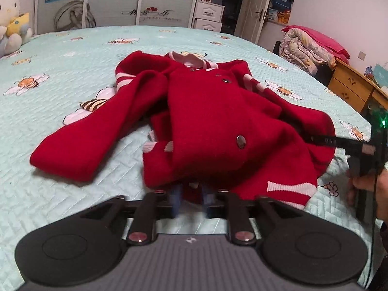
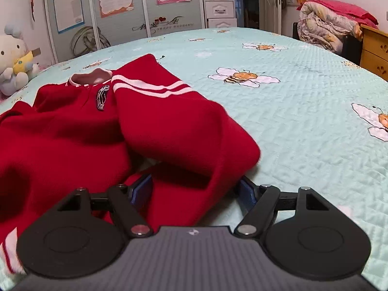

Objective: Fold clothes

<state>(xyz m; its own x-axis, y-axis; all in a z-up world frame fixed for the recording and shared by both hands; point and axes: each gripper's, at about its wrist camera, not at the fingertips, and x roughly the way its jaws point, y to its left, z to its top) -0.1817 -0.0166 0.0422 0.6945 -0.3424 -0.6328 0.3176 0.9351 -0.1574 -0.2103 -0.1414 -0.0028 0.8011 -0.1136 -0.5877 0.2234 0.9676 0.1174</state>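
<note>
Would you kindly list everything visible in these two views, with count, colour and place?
jacket: one, red with white stripes, spread on bed, near edge by both tongs
bed cover: one, pale green, bee print
plush toy: one, white, far left
wardrobe: one, grey doors, behind bed
quilt pile: one, beige and pink, far right
dresser: one, wooden, right
left tongs: partly open, hem between blue pads
right tongs: open wide, red cloth between
hand: one, holding right tongs

Ahead of our right gripper (image 2: 196, 189) the red jacket (image 2: 101, 131) blocks the left; bare bedspread (image 2: 303, 121) lies open to the right. Before our left gripper (image 1: 191, 198), jacket ahead, open bedspread left.
</note>
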